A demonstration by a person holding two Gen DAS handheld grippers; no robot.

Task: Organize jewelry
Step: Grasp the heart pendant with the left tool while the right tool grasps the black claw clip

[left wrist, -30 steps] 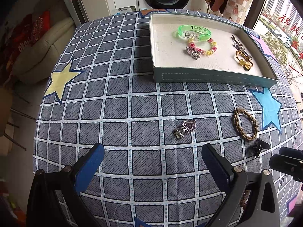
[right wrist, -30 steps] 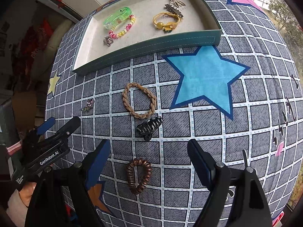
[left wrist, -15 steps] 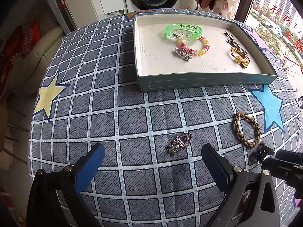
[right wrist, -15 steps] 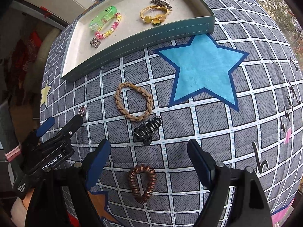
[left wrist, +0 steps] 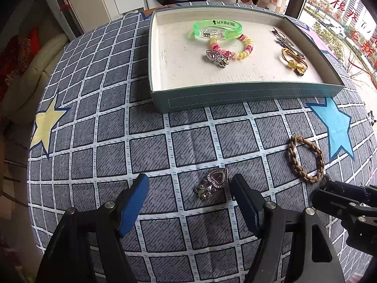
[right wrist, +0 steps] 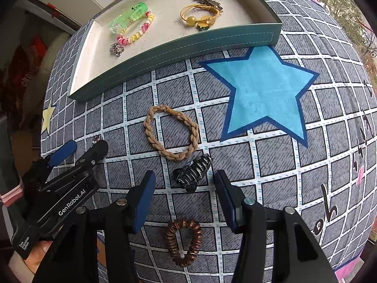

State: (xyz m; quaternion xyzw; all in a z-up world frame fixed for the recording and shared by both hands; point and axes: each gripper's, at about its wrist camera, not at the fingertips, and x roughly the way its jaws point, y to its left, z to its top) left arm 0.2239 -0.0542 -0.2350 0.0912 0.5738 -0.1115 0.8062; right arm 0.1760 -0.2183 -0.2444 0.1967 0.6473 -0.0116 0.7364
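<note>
A heart-shaped brooch (left wrist: 212,184) lies on the checked cloth between the blue pads of my left gripper (left wrist: 189,185). Its jaws are closing and the pads stand clear of the brooch. In the right wrist view a black claw clip (right wrist: 192,172) lies between the pads of my right gripper (right wrist: 185,180). These jaws are closing too, and I see no pad pressing on the clip. A tan braided hair tie (right wrist: 173,113) lies just beyond the clip, and a copper spiral hair tie (right wrist: 196,238) lies under the right gripper. The left gripper (right wrist: 84,145) shows at the left.
A shallow teal tray (left wrist: 235,94) at the back holds a green bangle (left wrist: 216,27), a beaded bracelet (left wrist: 245,47), a silver charm, hair pins and a yellow hair tie (left wrist: 292,61). A blue star (right wrist: 264,89) is printed on the cloth. The cloth's edge drops off at the left.
Both grippers came down closer to the cloth and their jaws narrowed. The brooch now lies between the left pads and the claw clip between the right pads.
</note>
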